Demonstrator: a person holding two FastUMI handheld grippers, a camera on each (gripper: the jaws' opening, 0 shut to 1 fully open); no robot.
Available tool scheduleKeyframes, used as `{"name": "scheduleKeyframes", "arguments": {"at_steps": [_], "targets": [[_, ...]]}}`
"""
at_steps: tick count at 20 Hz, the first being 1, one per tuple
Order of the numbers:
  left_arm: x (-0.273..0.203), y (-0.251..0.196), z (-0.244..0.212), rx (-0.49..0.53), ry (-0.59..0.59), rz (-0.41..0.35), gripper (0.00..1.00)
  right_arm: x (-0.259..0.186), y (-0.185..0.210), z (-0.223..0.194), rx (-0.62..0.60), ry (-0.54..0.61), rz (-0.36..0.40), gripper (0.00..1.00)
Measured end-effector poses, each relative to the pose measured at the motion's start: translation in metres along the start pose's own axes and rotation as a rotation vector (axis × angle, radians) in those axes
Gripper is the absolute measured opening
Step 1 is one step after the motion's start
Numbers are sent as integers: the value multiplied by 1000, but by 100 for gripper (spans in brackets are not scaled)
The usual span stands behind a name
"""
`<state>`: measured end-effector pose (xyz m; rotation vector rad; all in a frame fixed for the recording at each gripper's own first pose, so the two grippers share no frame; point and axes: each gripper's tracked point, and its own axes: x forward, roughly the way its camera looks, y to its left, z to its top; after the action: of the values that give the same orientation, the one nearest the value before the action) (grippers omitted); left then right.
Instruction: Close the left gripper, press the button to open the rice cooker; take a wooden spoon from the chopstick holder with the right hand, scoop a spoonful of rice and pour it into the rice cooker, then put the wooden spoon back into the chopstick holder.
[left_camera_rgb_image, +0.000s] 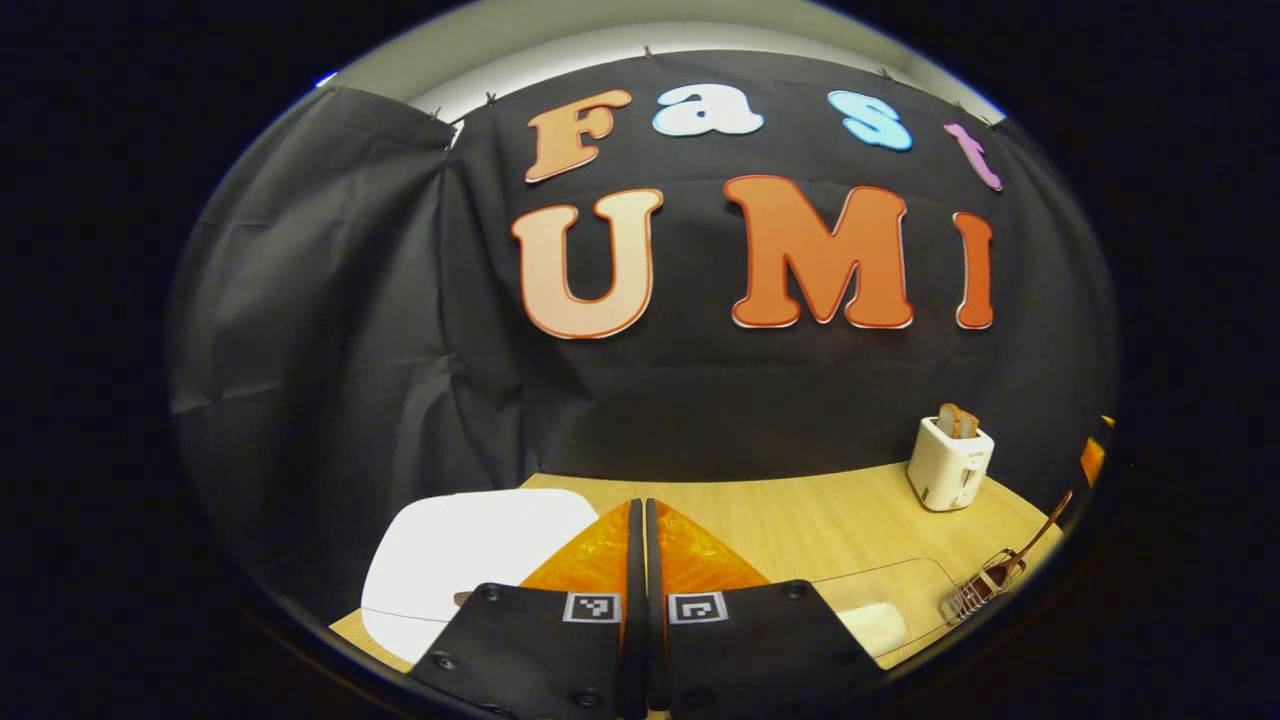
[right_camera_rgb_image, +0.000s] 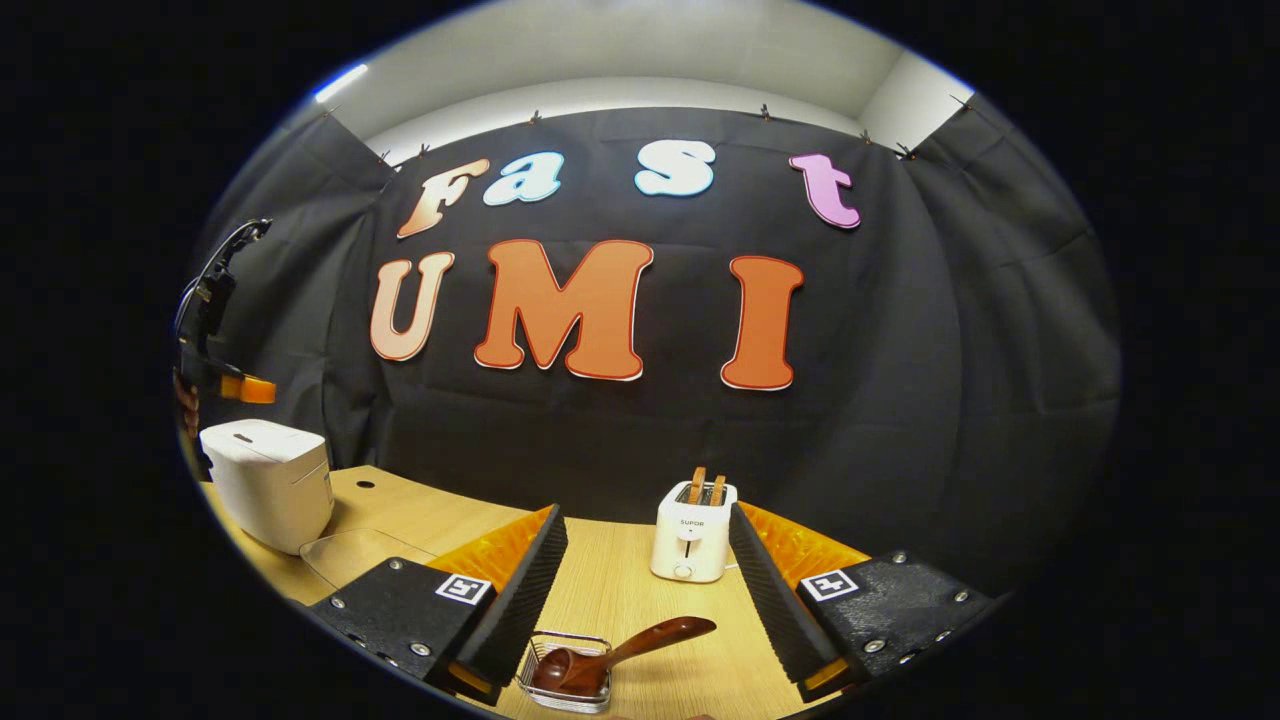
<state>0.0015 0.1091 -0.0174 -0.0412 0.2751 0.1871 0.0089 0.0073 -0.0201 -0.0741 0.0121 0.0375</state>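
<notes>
The left gripper (left_camera_rgb_image: 640, 560), fingers pressed together and holding nothing, hovered just right of the white rice cooker (left_camera_rgb_image: 470, 565) below it.

The rice cooker (right_camera_rgb_image: 268, 480) is white with a plain lid. The toaster (right_camera_rgb_image: 692, 533) is white; its two bread slices (right_camera_rgb_image: 706, 488) are tan with brown crusts. The wooden spoon (right_camera_rgb_image: 620, 648) is dark reddish brown with a glossy finish. The chopstick holder (right_camera_rgb_image: 568, 676) is silver wire mesh. The tabletop (right_camera_rgb_image: 620, 580) is light wood with a fine straight grain. The rice (left_camera_rgb_image: 876, 626) is white, in a clear container (left_camera_rgb_image: 905, 590). The booth wall is black cloth.
</notes>
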Motion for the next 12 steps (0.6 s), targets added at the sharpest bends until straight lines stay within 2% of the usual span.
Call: {"name": "scheduleKeyframes", "arguments": {"at_steps": [3, 7, 12], "targets": [[-1, 36, -5, -31, 53, 65, 4, 1, -2, -3, -4, 12, -2, 97], [-2, 70, -25, -56, 135, 114, 4, 1, -3, -5, -7, 16, -4, 97], [5, 89, -54, -99, 232, 125, 4, 0, 1, -10, -11, 26, 5, 97]]}}
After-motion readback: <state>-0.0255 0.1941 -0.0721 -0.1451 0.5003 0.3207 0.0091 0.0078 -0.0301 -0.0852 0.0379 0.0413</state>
